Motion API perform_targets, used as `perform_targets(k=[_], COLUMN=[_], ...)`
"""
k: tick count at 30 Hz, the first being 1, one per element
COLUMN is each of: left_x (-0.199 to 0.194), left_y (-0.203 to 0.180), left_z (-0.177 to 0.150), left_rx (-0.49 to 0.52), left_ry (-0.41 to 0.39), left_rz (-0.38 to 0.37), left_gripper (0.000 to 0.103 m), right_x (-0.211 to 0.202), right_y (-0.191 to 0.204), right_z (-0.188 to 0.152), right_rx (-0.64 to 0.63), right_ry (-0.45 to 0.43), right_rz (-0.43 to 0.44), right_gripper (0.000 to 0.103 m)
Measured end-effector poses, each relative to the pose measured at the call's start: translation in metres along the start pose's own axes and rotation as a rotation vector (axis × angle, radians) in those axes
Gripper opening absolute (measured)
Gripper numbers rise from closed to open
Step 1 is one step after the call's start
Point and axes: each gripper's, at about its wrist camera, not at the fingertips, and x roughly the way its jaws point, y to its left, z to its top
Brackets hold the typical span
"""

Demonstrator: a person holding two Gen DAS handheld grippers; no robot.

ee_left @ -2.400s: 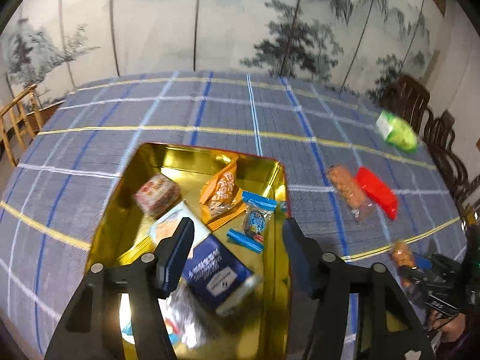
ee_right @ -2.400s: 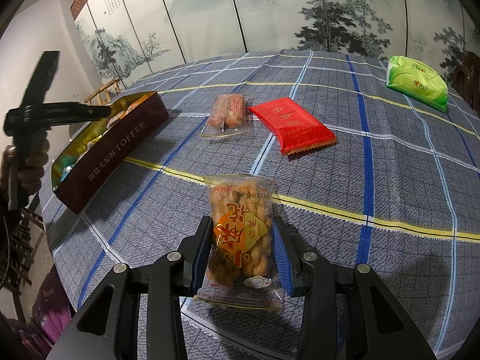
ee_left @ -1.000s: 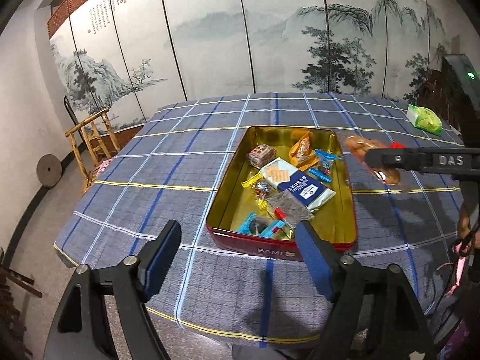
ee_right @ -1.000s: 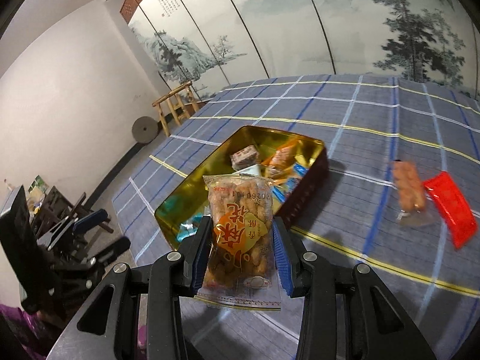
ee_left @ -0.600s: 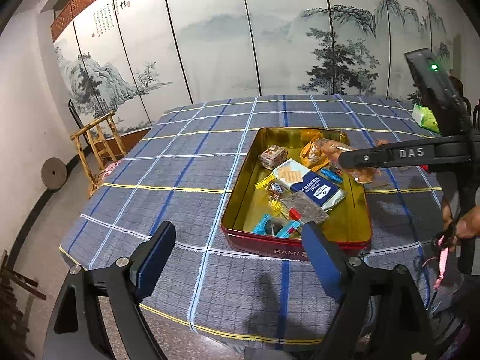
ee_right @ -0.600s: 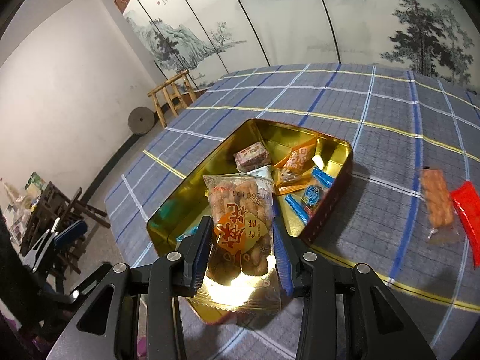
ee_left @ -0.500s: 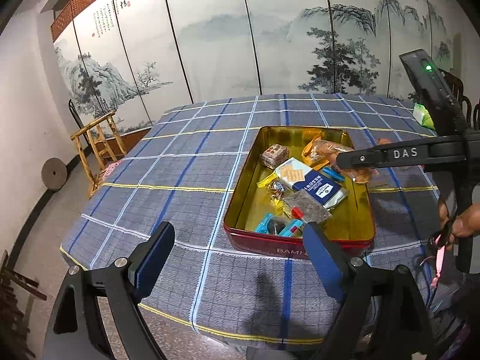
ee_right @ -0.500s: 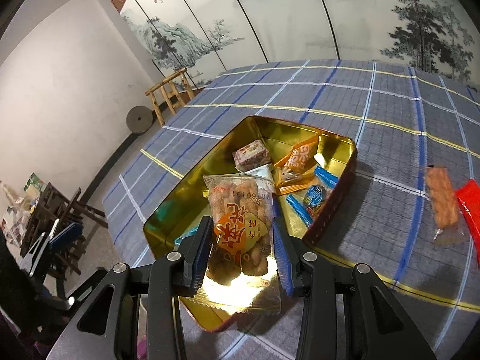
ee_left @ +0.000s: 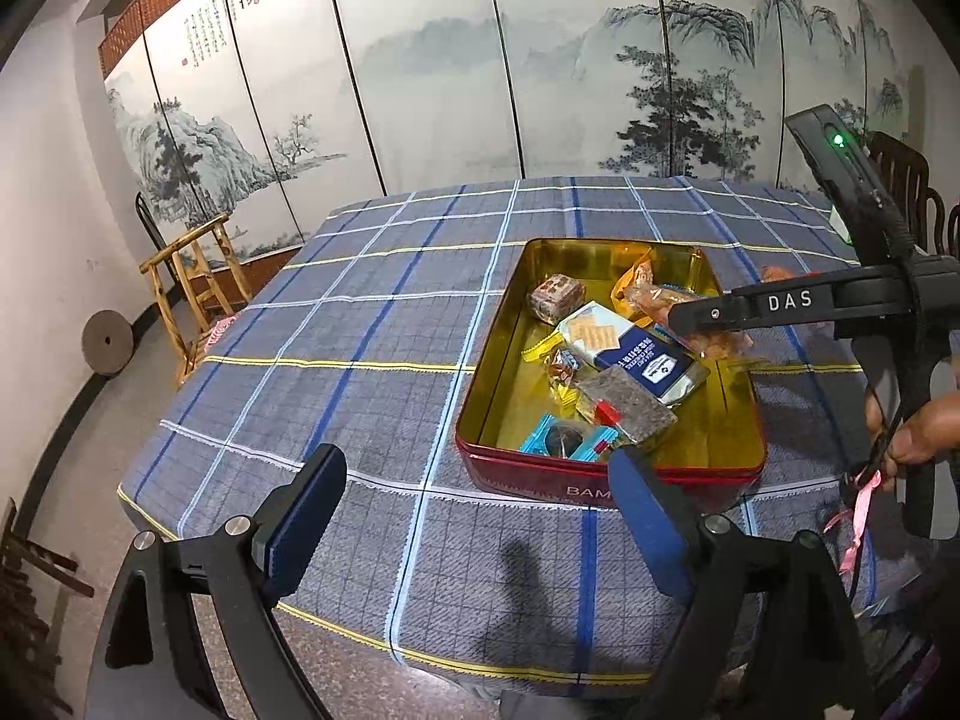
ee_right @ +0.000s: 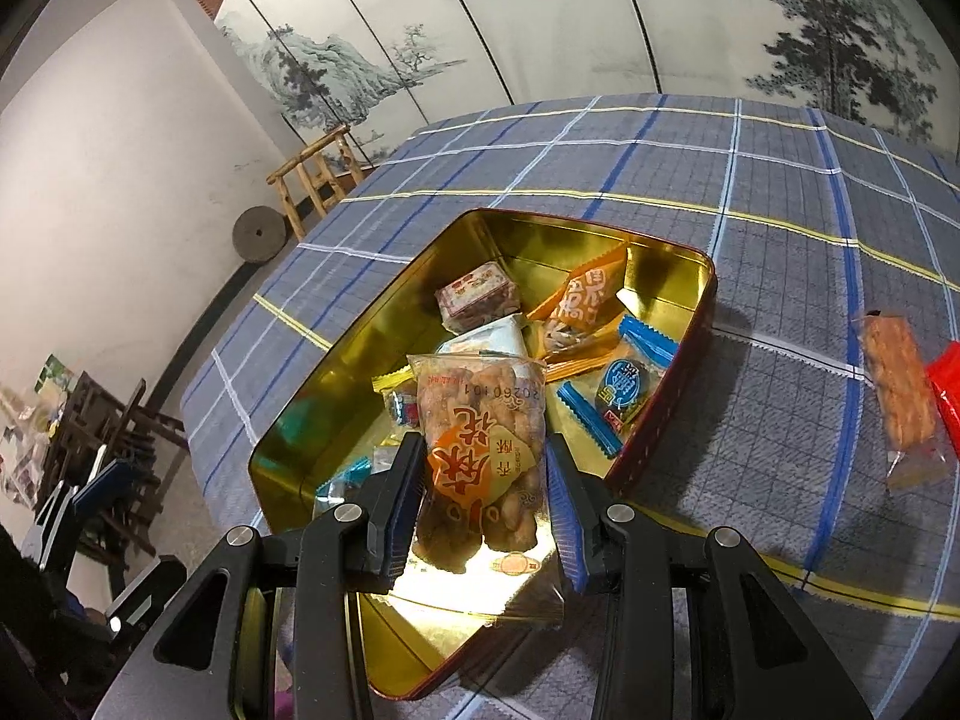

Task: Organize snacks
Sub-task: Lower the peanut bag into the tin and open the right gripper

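Note:
A gold-lined red tin (ee_left: 738,420) (ee_right: 336,360) sits on the plaid tablecloth and holds several wrapped snacks. My right gripper (ee_right: 486,486) is shut on a clear bag of fried snacks (ee_right: 480,450) and holds it above the tin's near end. In the left wrist view the right gripper (ee_left: 708,315) reaches over the tin from the right with the bag (ee_left: 714,343) under it. My left gripper (ee_left: 474,516) is open and empty, held back over the table's front edge, short of the tin.
A clear pack of orange biscuits (ee_right: 900,384) and a red packet (ee_right: 948,390) lie on the cloth right of the tin. A wooden chair (ee_left: 192,282) and a stone wheel (ee_left: 108,341) stand left of the table. A painted screen backs the room.
My right gripper lifted the snack bag off the cloth and carried it left, over the tin. My left gripper pulled back from over the tin to the table's front edge.

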Motion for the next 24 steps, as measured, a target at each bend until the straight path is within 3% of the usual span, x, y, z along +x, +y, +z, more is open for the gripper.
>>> perform_targets(k=[24], left_x=[0.0055], left_y=[0.0017], left_z=[-0.0049], left_rx=[-0.006], left_ry=[0.025], left_rz=[-0.002], left_gripper=[0.088], right_x=[0.0063], right_y=[0.0037], right_z=[0.0003], right_rx=[0.007], right_ry=[0.002], right_rz=[0.001], right_gripper=[0.042])
